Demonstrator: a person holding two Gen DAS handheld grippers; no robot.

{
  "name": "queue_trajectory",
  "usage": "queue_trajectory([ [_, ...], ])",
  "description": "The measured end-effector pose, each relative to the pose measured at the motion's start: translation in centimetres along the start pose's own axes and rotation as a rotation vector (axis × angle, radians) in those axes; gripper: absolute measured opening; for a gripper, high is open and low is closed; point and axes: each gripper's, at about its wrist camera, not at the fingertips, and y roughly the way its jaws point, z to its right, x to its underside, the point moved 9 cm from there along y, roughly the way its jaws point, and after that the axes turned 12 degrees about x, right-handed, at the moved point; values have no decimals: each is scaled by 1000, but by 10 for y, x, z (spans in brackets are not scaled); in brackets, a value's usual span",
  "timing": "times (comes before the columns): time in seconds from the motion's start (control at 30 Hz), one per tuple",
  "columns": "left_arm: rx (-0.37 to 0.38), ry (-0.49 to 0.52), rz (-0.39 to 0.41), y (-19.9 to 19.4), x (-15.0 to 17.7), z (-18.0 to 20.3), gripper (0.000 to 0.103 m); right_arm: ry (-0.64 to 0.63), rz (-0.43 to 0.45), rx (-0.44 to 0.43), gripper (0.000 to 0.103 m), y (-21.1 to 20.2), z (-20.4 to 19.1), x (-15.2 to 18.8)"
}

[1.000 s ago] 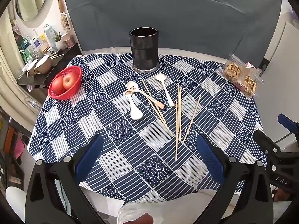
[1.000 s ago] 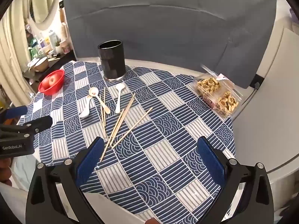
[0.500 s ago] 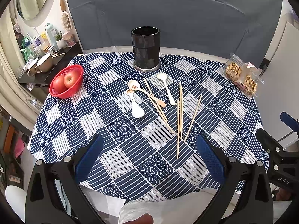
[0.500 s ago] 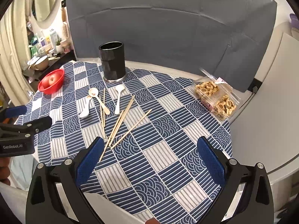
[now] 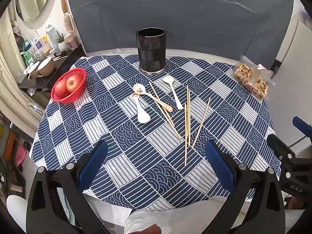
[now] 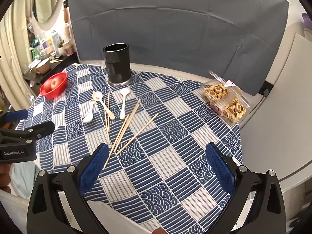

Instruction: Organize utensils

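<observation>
Currently both grippers — left gripper [image 5: 156,159], right gripper [image 6: 157,160] — gape wide, empty. Thin, light, stiff wooden chopsticks [image 5: 187,117] roll easily — pinch mid-shaft; glossy white ceramic spoons [image 5: 172,91] are slippery and fragile.

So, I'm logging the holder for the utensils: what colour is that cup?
Glossy black cup with a silvery base ring, clearest in the left wrist view.

The cloth [image 5: 120,167] is a navy-and-white patchwork of stripes and wave arcs. On it stand a glossy black holder [image 5: 151,51], white spoons [image 5: 172,91], pale wooden chopsticks [image 5: 188,115] and a red basket [image 5: 75,95] of red apples [image 5: 67,84]. Both tools have blue pads [image 6: 93,167].
</observation>
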Motion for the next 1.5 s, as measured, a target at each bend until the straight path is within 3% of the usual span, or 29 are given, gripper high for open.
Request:
queue_trajectory([
  [1.27, 16, -17, -37, 9, 8, -7, 97, -11, -33, 3, 95, 7, -6, 9],
  [1.5, 12, -29, -52, 14, 7, -12, 97, 3, -43, 38, 95, 9, 1, 8],
])
